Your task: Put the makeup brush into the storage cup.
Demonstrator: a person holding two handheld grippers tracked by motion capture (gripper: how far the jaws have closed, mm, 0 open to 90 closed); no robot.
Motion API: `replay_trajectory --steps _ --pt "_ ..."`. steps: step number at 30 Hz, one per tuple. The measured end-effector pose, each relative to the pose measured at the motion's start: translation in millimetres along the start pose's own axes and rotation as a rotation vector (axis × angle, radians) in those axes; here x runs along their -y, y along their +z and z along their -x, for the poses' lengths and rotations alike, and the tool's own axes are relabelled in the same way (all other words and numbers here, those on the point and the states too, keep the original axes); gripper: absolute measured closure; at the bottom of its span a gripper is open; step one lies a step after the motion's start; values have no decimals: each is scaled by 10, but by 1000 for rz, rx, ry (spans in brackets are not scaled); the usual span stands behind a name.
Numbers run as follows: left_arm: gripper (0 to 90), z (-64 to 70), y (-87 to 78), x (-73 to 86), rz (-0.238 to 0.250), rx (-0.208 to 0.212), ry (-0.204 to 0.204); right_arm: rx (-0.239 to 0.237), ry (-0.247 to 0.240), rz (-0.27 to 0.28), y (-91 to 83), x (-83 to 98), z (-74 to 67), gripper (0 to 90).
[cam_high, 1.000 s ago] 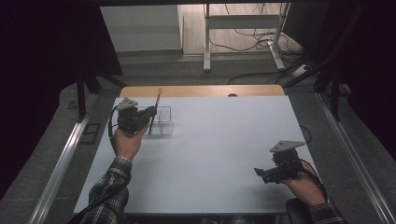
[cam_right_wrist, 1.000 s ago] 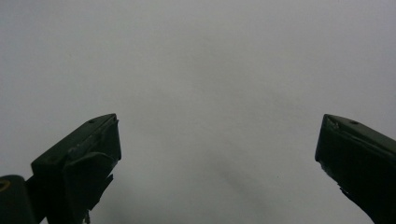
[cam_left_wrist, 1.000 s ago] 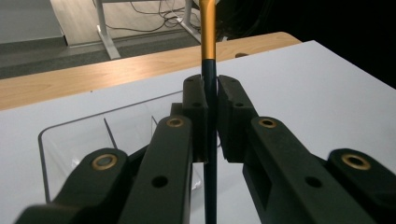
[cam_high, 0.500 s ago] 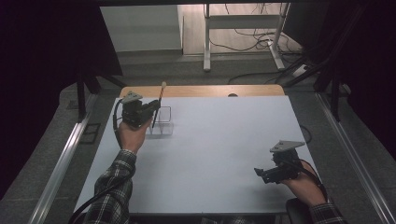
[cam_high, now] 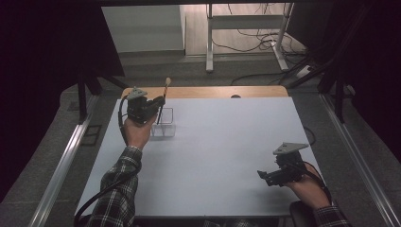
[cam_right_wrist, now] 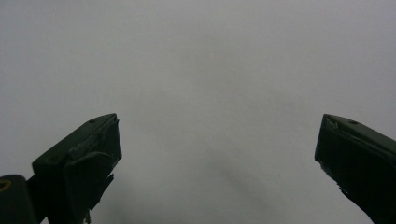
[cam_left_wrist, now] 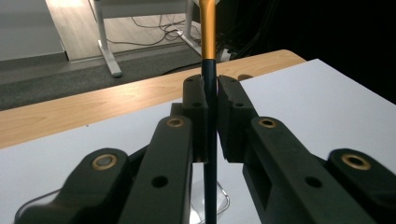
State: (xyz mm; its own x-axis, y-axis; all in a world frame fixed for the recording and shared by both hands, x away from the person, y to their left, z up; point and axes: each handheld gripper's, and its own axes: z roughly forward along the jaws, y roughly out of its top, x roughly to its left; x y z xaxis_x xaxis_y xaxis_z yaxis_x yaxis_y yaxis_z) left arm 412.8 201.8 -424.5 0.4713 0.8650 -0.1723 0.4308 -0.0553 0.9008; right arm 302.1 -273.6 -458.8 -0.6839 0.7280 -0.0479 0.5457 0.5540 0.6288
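Observation:
A thin brush (cam_high: 166, 86) with a dark shaft and a gold ferrule (cam_left_wrist: 208, 32) stands nearly upright. My left gripper (cam_high: 158, 103) is shut on its shaft at the far left of the white table (cam_high: 227, 142). In the left gripper view the two pads (cam_left_wrist: 195, 100) press the shaft (cam_left_wrist: 209, 140) from both sides. The brush's lower end points into a small clear container (cam_high: 164, 126) right under the gripper; I cannot tell whether it touches. My right gripper (cam_high: 262, 176) rests low at the near right, jaws wide open (cam_right_wrist: 219, 140) over bare table.
A wooden strip (cam_high: 213, 91) runs along the table's far edge. Beyond it are the floor, a desk frame (cam_high: 246, 28) and cables. Metal rails (cam_high: 61, 165) flank the table on both sides.
My left hand has carried the brush a little toward the far edge and slightly up, above the clear container. The right hand has stayed where it was.

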Motion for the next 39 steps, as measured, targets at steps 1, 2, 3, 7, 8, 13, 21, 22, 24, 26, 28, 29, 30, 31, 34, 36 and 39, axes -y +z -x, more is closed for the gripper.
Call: replay_trajectory --steps 1,2,3,7,8,13,21,22,24,26,28,29,30,31,34,36,39 --pt "834 0 9 -7 2 1 -2 1 -1 -1 0 0 1 4" --pt "833 0 9 -7 2 1 -2 0 0 0 0 0 0 4" --pt "833 -2 29 -22 6 1 -2 0 0 0 0 0 -1 5" --pt "834 0 62 -42 11 -1 -2 0 -1 0 -1 1 0 5" --pt "833 1 72 -49 11 -3 -2 0 -1 -1 -1 1 0 5" --pt "833 0 133 -73 13 -8 2 -1 -4 -2 -1 2 1 6" --pt "834 7 224 -100 25 -14 0 -3 -4 -3 0 3 -1 7" --pt "833 10 231 -104 26 -15 1 -3 -3 -2 0 3 -1 7" --pt "833 15 252 -115 26 -14 3 -4 -5 -2 -1 3 0 7" --pt "834 19 274 -126 28 -14 5 -4 -4 -2 -1 3 0 7" --pt "833 20 299 -131 35 -15 3 -6 0 1 -3 3 1 7" --pt "834 20 305 -129 34 -16 4 -6 1 1 -5 4 2 7" --pt "833 16 311 -124 32 -18 5 -6 1 1 -6 5 3 7" --pt "833 16 311 -124 32 -18 5 -6 1 1 -6 5 3 7" --pt "833 0 317 -93 35 -23 3 -7 1 3 -9 6 6 7" --pt "834 -3 318 -82 34 -23 1 -7 1 2 -9 6 6 7" --pt "833 -7 324 -50 33 -25 6 -8 1 1 -7 5 2 6"
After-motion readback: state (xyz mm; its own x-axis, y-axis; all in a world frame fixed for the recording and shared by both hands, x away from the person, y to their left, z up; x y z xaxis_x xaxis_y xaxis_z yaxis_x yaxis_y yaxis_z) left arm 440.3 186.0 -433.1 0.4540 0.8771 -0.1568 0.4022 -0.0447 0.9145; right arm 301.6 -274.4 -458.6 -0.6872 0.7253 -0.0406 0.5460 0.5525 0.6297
